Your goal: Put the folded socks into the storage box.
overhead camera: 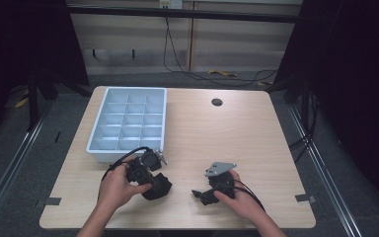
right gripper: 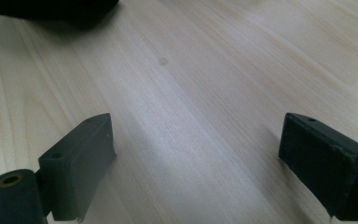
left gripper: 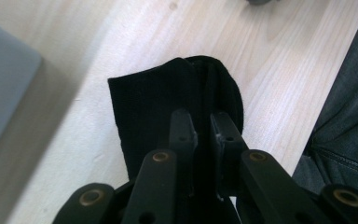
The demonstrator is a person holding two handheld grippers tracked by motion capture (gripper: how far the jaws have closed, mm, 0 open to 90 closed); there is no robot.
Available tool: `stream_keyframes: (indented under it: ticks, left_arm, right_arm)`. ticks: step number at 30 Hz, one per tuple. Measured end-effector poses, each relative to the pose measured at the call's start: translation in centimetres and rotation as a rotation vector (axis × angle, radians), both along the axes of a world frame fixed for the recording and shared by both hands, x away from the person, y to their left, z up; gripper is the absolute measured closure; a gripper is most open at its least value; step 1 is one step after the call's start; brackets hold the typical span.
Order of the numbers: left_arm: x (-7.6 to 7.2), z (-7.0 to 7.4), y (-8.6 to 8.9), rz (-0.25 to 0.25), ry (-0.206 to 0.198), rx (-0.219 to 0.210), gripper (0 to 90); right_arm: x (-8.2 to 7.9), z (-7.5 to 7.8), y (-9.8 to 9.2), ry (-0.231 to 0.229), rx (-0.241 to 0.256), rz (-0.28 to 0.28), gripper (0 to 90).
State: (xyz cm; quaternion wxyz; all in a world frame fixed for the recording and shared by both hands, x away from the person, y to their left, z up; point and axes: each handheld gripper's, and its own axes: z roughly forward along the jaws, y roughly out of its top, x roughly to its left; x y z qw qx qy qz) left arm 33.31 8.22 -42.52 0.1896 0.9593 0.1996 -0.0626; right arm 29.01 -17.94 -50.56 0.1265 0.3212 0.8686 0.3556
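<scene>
No brand, label or writing is readable anywhere on the table (overhead camera: pixel 256 128), a pale wood-grain top with rounded corners and a small dark round hole (overhead camera: pixel 217 102) near its far edge. A light grey-blue plastic tray (overhead camera: pixel 109 92), rectangular and divided by thin walls into a grid of small square compartments, is sitting toward the far-left corner, its near wall just beyond the left gripper.

The left gripper (left gripper: pixel 204 125) is sitting near the table's front edge, left of centre, held in the person's left hand (overhead camera: pixel 117 186). Its jaws are nearly closed and pinching a black cloth (left gripper: pixel 144 105), a soft matte piece of fabric with a rounded, folded outline that is lying on the wood in front of the jaws.

The right gripper (right gripper: pixel 196 156) is resting toward the front edge, right of centre, in the right hand (overhead camera: pixel 242 200), a grey three-cornered plate (overhead camera: pixel 220 169) on top. Its flat, blocky black jaws are standing wide apart over bare wood and holding nothing. The cloth's dark edge (right gripper: pixel 51 9) is showing at the top left of the right gripper view, well apart from those jaws.
</scene>
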Motion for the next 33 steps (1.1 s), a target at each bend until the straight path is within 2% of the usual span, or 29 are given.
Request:
stream_keyframes:
  ticks: [14,19,33]
  left_arm:
    - [0.6,1.5,0.9,0.027,-0.013,-0.010,81.5]
    - [1.0,3.4,1.6,0.038,-0.039,-0.007,81.5]
    - [2.3,7.3,3.3,0.067,-0.048,0.016,81.5]
  right_arm:
    - [0.0,0.0,0.0,-0.001,0.000,0.002,9.7]
    - [0.0,0.0,0.0,0.000,0.000,0.003,9.7]
    - [0.0,0.0,0.0,-0.004,0.001,0.003,9.7]
